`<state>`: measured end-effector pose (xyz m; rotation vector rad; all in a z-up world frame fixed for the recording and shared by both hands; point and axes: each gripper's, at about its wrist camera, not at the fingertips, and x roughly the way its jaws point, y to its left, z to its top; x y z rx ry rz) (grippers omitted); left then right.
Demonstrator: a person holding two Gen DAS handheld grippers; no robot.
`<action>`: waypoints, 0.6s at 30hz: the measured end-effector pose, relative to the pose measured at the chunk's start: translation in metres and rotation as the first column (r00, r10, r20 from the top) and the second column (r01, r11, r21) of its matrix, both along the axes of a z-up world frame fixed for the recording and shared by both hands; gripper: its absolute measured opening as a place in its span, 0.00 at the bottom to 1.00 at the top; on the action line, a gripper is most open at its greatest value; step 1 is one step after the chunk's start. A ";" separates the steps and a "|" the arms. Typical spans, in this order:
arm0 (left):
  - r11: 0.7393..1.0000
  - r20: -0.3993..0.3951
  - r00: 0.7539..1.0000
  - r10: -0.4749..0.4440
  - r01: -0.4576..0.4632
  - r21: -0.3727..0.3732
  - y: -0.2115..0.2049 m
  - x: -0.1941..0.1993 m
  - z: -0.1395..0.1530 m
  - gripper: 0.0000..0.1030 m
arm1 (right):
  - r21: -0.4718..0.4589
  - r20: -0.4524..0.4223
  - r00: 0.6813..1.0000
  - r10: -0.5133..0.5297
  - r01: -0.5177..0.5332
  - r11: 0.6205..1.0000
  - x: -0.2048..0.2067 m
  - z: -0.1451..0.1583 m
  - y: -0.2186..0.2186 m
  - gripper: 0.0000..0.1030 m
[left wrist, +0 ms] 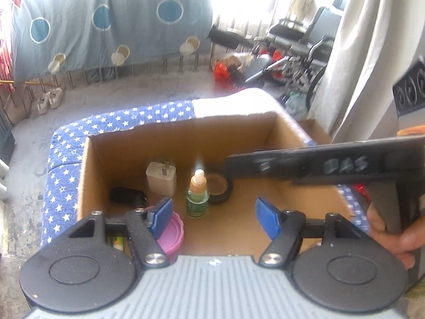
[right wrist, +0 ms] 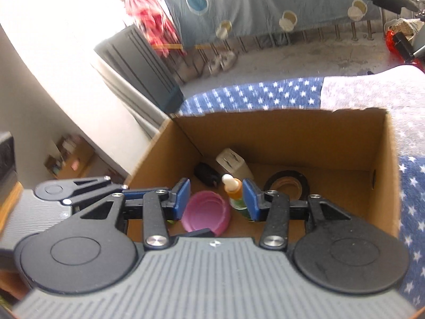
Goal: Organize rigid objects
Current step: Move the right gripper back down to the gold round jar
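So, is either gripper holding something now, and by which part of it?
Nothing is held. The left gripper and the right gripper are both open above the cardboard box; the dropper bottle stands free inside.

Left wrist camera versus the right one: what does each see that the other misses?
Only the left wrist view shows the person's hand gripping the other tool's handle, plus a wheelchair in the background. Only the right wrist view shows red clothing hanging and a dark radiator. Both show the cardboard box holding a dropper bottle, pink lid, white charger, black tape roll and a dark key fob, with both grippers open above it.
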<state>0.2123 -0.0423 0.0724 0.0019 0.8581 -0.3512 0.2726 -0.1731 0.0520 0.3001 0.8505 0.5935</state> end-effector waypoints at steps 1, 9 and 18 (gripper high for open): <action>1.000 0.018 1.000 -0.008 0.008 -0.013 0.004 -0.010 0.006 0.68 | 0.026 0.012 1.000 -0.013 0.013 1.000 -0.009 0.006 -0.007 0.42; 0.997 0.109 0.993 -0.042 0.049 -0.059 0.040 -0.103 0.024 0.75 | 0.214 0.093 0.993 -0.067 0.045 0.976 -0.110 0.028 -0.058 0.42; 1.000 0.049 0.999 -0.021 0.022 -0.017 0.046 -0.145 -0.033 0.75 | 0.302 -0.032 0.996 -0.088 0.093 0.949 -0.175 -0.040 -0.059 0.42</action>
